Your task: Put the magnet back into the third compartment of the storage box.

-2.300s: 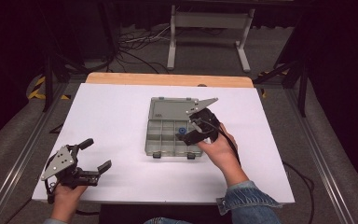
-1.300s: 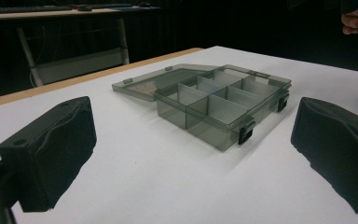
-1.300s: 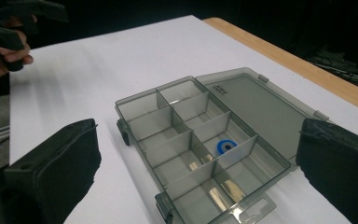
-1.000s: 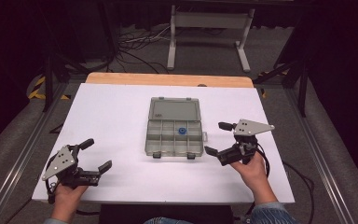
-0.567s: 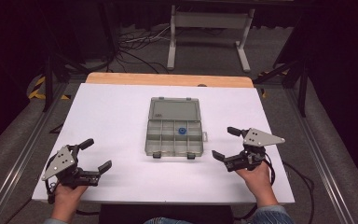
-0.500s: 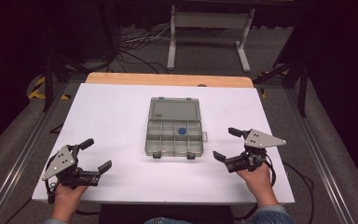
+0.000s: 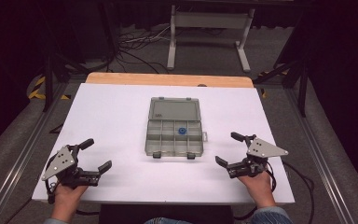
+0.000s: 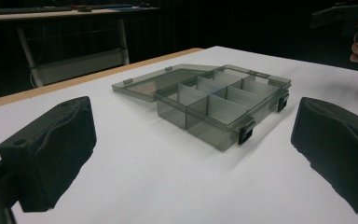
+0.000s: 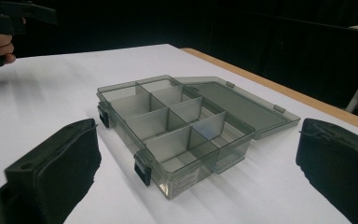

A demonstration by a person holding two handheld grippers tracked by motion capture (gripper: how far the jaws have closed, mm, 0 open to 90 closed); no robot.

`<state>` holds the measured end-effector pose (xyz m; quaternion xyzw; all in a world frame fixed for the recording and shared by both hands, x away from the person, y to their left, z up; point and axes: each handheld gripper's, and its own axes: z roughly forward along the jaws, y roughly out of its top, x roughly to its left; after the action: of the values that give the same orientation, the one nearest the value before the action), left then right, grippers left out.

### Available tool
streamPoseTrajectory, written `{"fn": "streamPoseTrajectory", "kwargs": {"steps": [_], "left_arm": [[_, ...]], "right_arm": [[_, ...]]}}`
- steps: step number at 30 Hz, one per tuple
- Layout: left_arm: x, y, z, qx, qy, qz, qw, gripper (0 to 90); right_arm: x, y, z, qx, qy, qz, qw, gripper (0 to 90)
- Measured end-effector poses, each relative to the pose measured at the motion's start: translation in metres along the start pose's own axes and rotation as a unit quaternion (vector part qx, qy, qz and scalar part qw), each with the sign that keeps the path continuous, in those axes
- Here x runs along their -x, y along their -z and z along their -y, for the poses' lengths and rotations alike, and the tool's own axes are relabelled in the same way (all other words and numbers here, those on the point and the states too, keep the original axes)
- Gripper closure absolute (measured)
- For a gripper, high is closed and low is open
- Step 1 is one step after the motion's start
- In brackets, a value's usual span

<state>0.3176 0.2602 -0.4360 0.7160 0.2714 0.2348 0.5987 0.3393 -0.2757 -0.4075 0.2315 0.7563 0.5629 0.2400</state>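
My left gripper (image 7: 91, 154) and right gripper (image 7: 229, 148), jaws wide and empty, flank the open box (image 7: 175, 135) with a blue ring (image 7: 182, 131) between them.

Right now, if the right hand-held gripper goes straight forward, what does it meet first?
Probably the open compartment box: it lies directly between the open jaws of the right hand-held gripper, with bare white table before it.

One clear grey plastic compartment box (image 7: 175, 132) with its lid open, one small blue ring (image 7: 182, 131) inside it, and two black handheld tongs, left (image 7: 94, 156) and right (image 7: 227, 149), on one white surface (image 7: 116, 112).
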Motion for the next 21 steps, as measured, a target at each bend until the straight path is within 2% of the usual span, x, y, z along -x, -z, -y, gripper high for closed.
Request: {"fn": "streamPoseTrajectory", "kwargs": {"steps": [7,10,16,21], "left_arm": [[0.000,0.000,0.000,0.003,0.002,0.003,1.0000,0.5],[0.000,0.000,0.000,0.003,0.003,0.005,1.0000,0.3],[0.000,0.001,0.000,0.008,0.004,0.007,0.9999,0.3],[0.000,0.000,0.000,0.011,0.005,0.009,0.9999,0.3]], "right_arm": [[0.000,0.001,0.011,0.011,0.005,0.002,0.9999,0.0],[0.001,0.000,0.014,0.005,0.004,0.002,1.0000,0.0],[0.002,-0.003,0.022,0.000,-0.009,-0.002,1.0000,0.0],[-0.001,-0.007,0.026,0.004,-0.018,0.007,0.9998,0.0]]}}
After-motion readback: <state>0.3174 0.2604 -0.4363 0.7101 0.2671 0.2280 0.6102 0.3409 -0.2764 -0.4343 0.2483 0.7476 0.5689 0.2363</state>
